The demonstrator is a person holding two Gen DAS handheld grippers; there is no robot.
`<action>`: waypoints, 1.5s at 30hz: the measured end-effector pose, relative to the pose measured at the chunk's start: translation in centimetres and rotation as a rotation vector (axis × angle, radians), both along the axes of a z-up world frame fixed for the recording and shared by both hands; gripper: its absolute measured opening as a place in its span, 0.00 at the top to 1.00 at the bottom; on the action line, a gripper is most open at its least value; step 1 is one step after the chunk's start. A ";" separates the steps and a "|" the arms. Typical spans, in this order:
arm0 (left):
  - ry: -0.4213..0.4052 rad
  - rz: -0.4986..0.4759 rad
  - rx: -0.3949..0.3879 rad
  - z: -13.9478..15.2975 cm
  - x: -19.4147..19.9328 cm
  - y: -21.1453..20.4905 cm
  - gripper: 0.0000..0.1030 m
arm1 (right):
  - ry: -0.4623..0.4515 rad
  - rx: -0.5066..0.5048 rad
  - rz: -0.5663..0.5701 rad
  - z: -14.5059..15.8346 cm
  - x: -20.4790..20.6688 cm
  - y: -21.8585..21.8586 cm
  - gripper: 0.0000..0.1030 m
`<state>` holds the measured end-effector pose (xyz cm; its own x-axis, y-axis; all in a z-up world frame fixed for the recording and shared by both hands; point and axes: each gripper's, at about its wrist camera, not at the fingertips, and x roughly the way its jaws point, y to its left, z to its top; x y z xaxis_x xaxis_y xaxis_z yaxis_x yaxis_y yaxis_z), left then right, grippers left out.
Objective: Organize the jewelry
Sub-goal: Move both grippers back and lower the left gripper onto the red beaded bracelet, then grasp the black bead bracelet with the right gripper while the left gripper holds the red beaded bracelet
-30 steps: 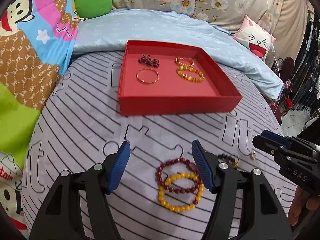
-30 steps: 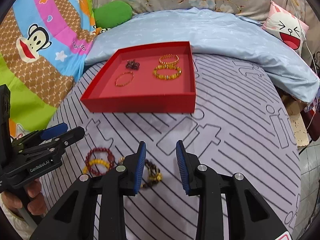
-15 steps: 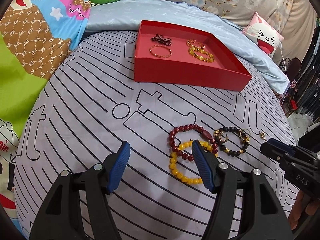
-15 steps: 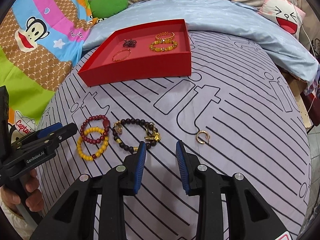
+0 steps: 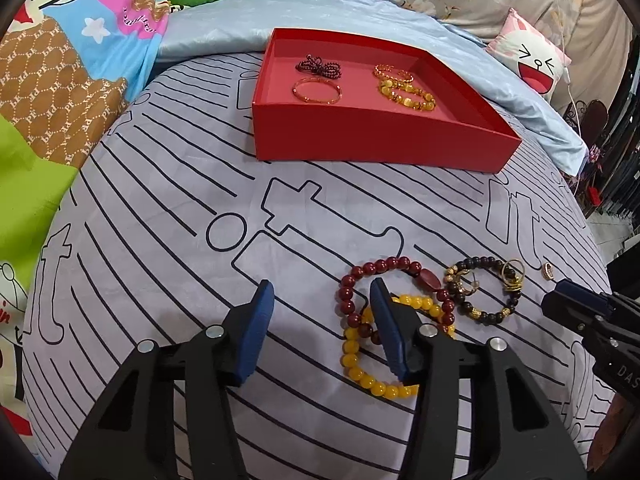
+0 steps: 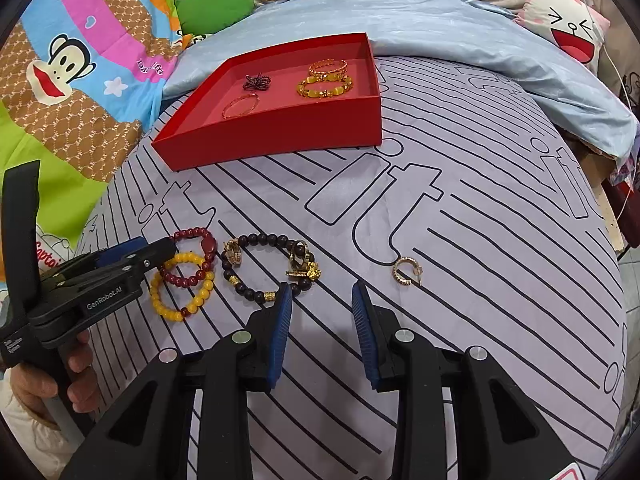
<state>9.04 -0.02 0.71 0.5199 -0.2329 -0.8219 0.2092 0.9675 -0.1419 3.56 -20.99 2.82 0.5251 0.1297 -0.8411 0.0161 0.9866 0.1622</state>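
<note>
Jewelry is partly sorted. Four pieces already lie inside the red tray (image 5: 372,136), which sits toward the far end of the bed (image 5: 160,216): a dark beaded cluster (image 5: 318,68), a thin orange bangle (image 5: 317,91), an amber bead bracelet (image 5: 406,94) and behind it what looks like a slimmer gold-orange bracelet (image 5: 393,72), though its details are too small to tell.

Left to do, near the bed's front edge: a dark red bead bracelet (image 6: 192,258) overlapping a yellow bead bracelet (image 6: 182,292), a black bead bracelet (image 6: 264,266) with gold rings tangled on it just beside them, and a small gold ring (image 6: 407,271) lying apart to the right.

The left gripper (image 5: 322,330) has just been closing to a middling gap; one finger rests over the overlapping red and yellow bracelets, and nothing is gripped yet. The right gripper (image 6: 322,322) hovers narrow and empty between the black bracelet and the ring. By my estimate roughly half remains.
</note>
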 end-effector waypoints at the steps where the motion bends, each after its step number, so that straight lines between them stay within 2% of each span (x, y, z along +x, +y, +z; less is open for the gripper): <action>1: -0.002 -0.001 0.003 0.0 0.0 0.0 0.57 | 0.002 0.000 -0.001 0.0 0.1 0.0 0.70; 3: -0.009 -0.004 0.010 -0.1 0.1 -0.2 0.62 | 0.006 0.001 -0.001 -0.2 0.3 0.0 0.70; 7: 0.003 -0.025 -0.019 -0.1 0.2 -0.3 0.84 | 0.012 0.004 0.001 -0.4 0.7 0.1 0.70; 9: 0.012 -0.035 -0.035 -0.1 0.1 -0.5 0.91 | 0.014 0.004 0.002 -0.6 0.8 0.1 0.70; 20: 0.020 -0.046 -0.044 -0.1 -1.4 -0.8 0.92 | 0.019 0.021 -0.003 -1.2 1.6 0.6 0.70; 28: 0.023 -0.042 -0.052 -0.3 -1.5 -0.7 0.92 | 0.017 -0.013 0.014 -2.0 2.6 1.8 0.70; 33: 0.018 -0.043 -0.048 -0.2 -1.7 -0.7 0.92 | -0.011 -0.061 0.035 -2.1 2.3 2.2 0.70; 45: 0.011 -0.042 -0.043 -0.2 -1.7 -0.8 0.92 | -0.014 -0.072 0.037 -2.1 0.3 0.9 0.75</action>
<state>7.31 -0.86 0.56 0.4998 -0.2896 -0.8163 0.2479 0.9509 -0.1856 3.89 -20.10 0.70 0.5325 0.0891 -0.8417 -0.0226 0.9956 0.0911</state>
